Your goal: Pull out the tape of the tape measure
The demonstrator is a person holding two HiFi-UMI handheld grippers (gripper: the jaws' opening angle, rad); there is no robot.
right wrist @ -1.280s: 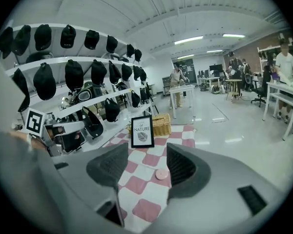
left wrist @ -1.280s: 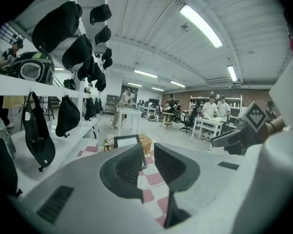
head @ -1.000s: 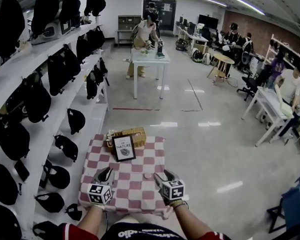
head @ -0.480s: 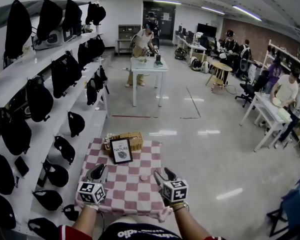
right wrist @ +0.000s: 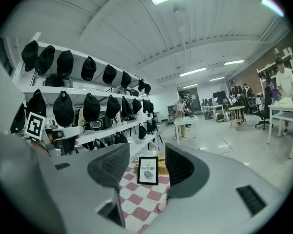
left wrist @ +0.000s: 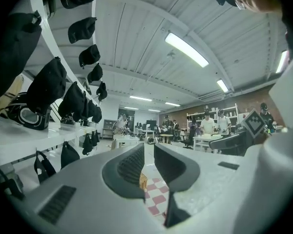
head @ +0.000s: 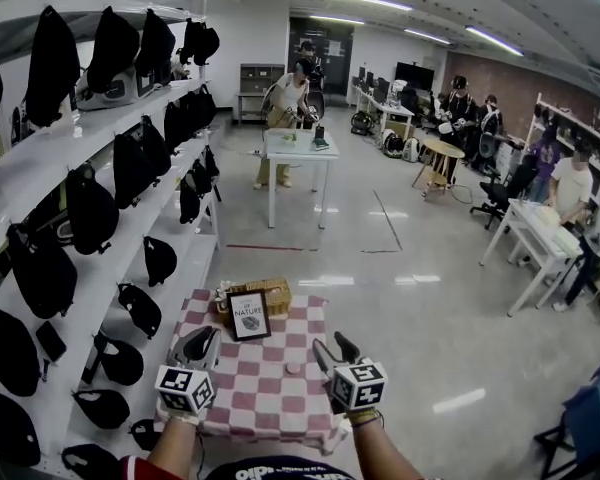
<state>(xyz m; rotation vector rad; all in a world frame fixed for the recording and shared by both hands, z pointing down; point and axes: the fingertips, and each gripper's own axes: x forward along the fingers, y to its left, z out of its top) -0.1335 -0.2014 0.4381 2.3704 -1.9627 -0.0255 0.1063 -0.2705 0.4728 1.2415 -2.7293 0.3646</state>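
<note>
- Head view: the tape measure (head: 293, 368), which I take to be the small round pinkish disc, lies flat on the checked table (head: 260, 393) between the two claws. It is nearer the right claw (head: 333, 351), just to that claw's left. The left claw (head: 200, 345) hovers well apart from it over the table's left side. Being round, the disc shows no long axis, and its pull tab is too small to find. Both forearms reach forward from the near edge, claws aimed toward the framed sign (head: 248, 315) and the basket (head: 273, 292).
- Left gripper view: the left claw (left wrist: 147, 152) is released, its jaws parted by a narrow gap with nothing in it. Only the table (left wrist: 155, 202) shows below.
- Right gripper view: the right claw (right wrist: 147, 159) is released, wide and empty. The disc (right wrist: 161, 207) sits low by the right jaw's lower edge, so this claw would likely have to dip downward to reach it.
</note>
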